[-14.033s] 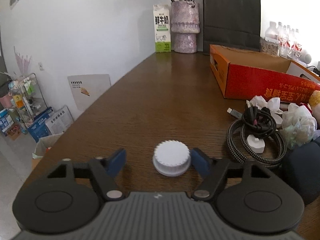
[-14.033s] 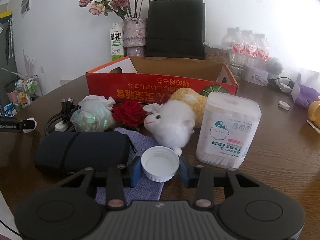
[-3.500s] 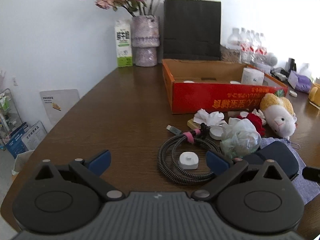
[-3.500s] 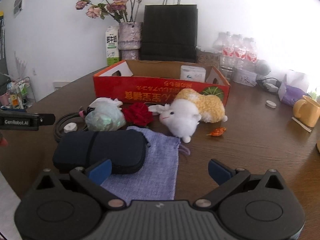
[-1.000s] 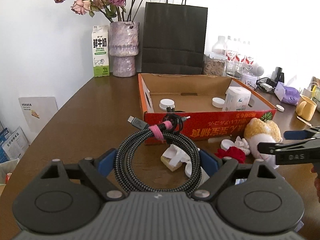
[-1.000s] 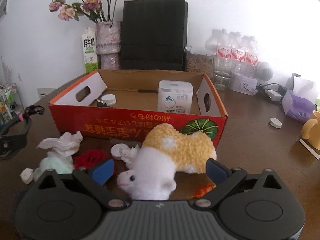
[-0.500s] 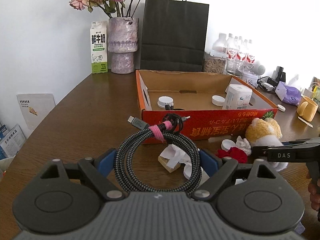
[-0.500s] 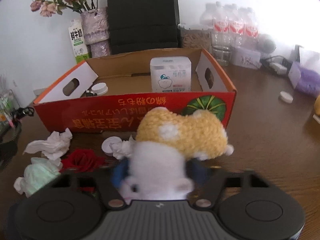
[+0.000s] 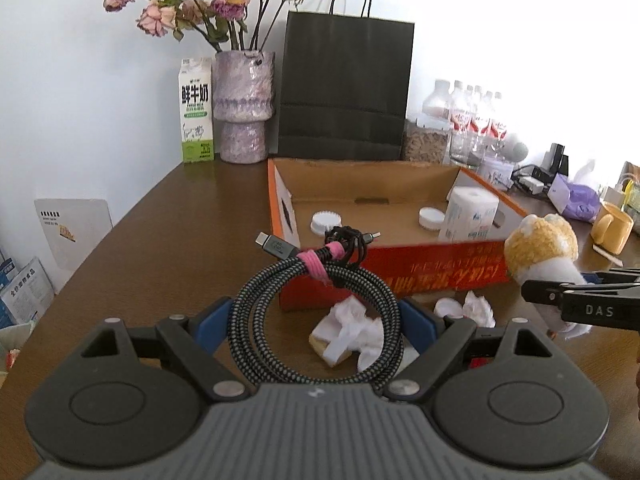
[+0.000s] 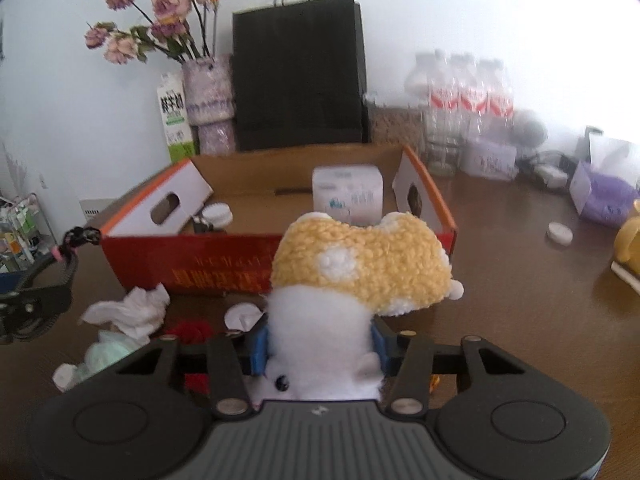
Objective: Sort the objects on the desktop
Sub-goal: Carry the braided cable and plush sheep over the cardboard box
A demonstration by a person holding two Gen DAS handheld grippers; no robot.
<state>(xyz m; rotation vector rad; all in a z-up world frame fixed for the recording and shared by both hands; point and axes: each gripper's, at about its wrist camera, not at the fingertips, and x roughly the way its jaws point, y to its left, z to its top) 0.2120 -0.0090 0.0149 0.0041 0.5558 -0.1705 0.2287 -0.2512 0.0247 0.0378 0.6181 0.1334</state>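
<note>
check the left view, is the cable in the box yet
No, the cable sits coiled between the left gripper fingers, in front of the box.

The plush toy (image 10: 320,344) hides the right gripper's (image 10: 318,350) inner pads; background bottles (image 10: 466,96) are blurred.

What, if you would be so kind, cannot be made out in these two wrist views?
- Left wrist view: the crumpled white tissue is partly covered by the coiled braided cable held in the left gripper.
- Right wrist view: the face of the white and yellow plush sheep is cut off by the right gripper body.
- Right wrist view: print on the red cardboard box is motion-blurred.
</note>
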